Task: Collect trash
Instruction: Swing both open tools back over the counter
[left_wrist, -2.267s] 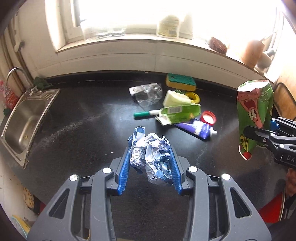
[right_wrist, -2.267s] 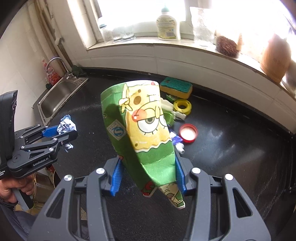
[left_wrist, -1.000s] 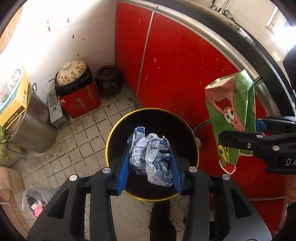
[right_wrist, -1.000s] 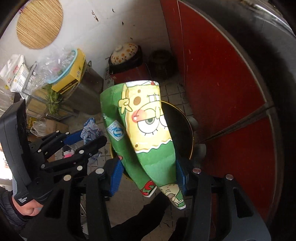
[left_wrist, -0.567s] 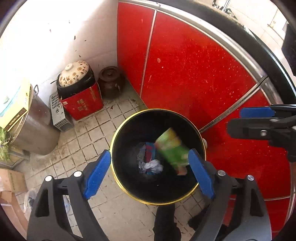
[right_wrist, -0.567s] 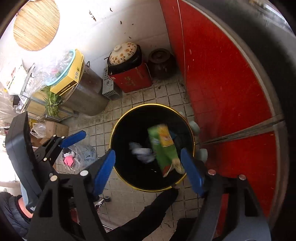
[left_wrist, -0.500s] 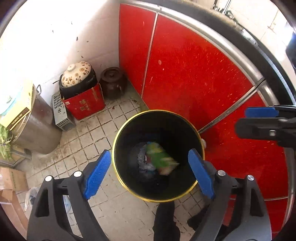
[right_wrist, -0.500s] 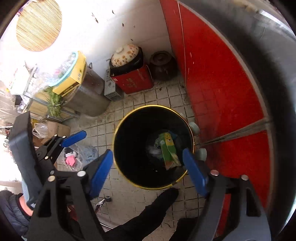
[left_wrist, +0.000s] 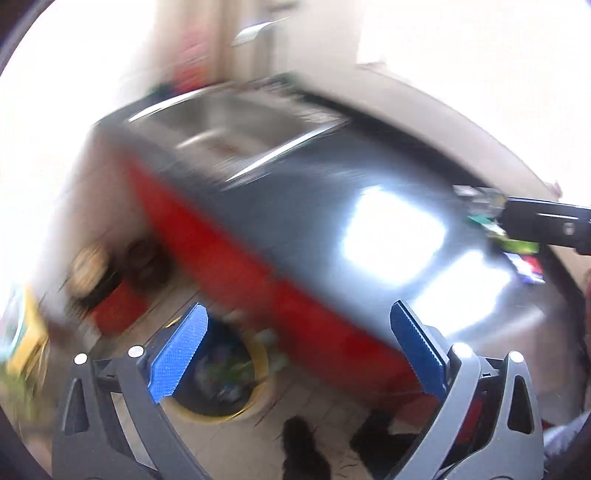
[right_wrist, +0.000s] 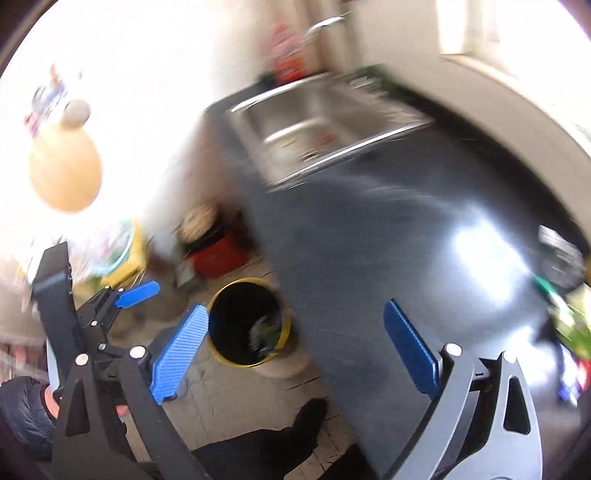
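Observation:
Motion blurs both views. My left gripper (left_wrist: 297, 314) is open and its jaws are still opening, with nothing between the blue pads. My right gripper (right_wrist: 295, 310) is the same, jaws spreading and bare. Below on the floor stands the black bin with a yellow rim (left_wrist: 218, 415) (right_wrist: 251, 363). The green carton (right_wrist: 266, 332) and crumpled wrapper lie inside it. More trash lies on the dark countertop: a green packet (left_wrist: 517, 243), a purple tube (left_wrist: 528, 269) and clear plastic (right_wrist: 561, 251). The other gripper shows at each view's edge (left_wrist: 546, 221) (right_wrist: 122, 299).
A steel sink (right_wrist: 325, 122) (left_wrist: 236, 122) is set in the dark countertop (right_wrist: 388, 240), above red cabinet doors (left_wrist: 221, 251). A pot on a red box (right_wrist: 214, 251) and other clutter stand on the tiled floor. The person's dark shoe (right_wrist: 306, 413) is near the bin.
Both grippers let go of the wrapper and carton, which fell into the bin. Both have since risen and swung up toward the counter and sink, jaws wider.

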